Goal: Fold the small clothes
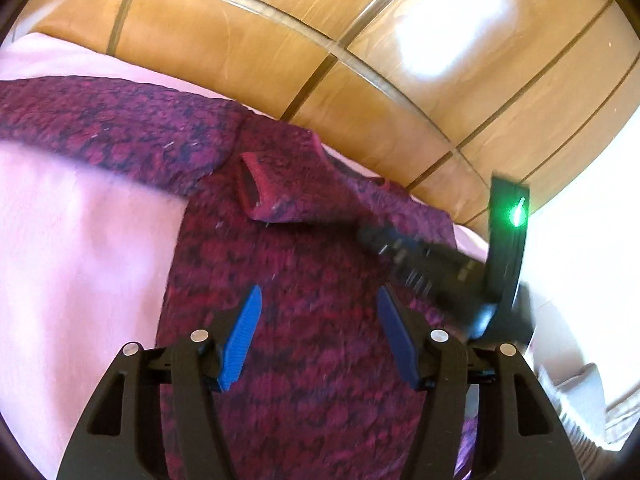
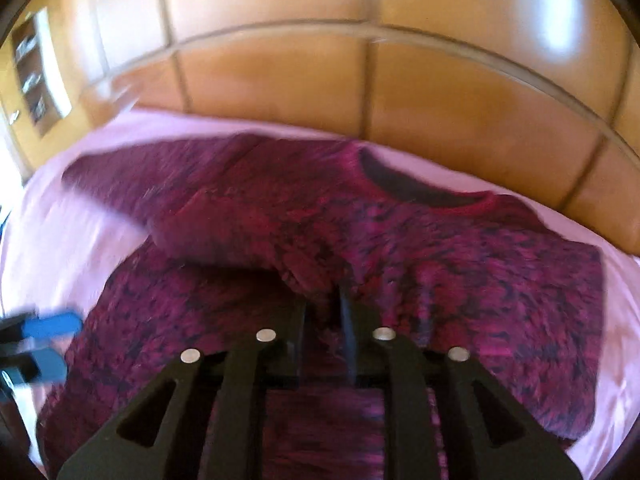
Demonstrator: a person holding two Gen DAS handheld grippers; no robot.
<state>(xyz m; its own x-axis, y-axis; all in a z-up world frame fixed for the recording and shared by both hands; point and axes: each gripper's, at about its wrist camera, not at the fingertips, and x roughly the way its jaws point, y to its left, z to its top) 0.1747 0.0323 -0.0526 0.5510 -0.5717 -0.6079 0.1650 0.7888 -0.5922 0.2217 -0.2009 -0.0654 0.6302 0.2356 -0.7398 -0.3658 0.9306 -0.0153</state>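
A small magenta and dark knit sweater lies on a pink sheet. One sleeve stretches left and its other sleeve's cuff lies across the body. My left gripper is open and empty just above the sweater's body. My right gripper is shut on a bunched fold of the sweater and holds it lifted; the neckline lies beyond. The right gripper also shows in the left wrist view, blurred. The left gripper's blue fingers show at the right wrist view's left edge.
A wooden headboard with panel lines curves close behind the bed's far edge. It also shows in the right wrist view. Pink sheet lies bare left of the sweater. A shelf stands at the far left.
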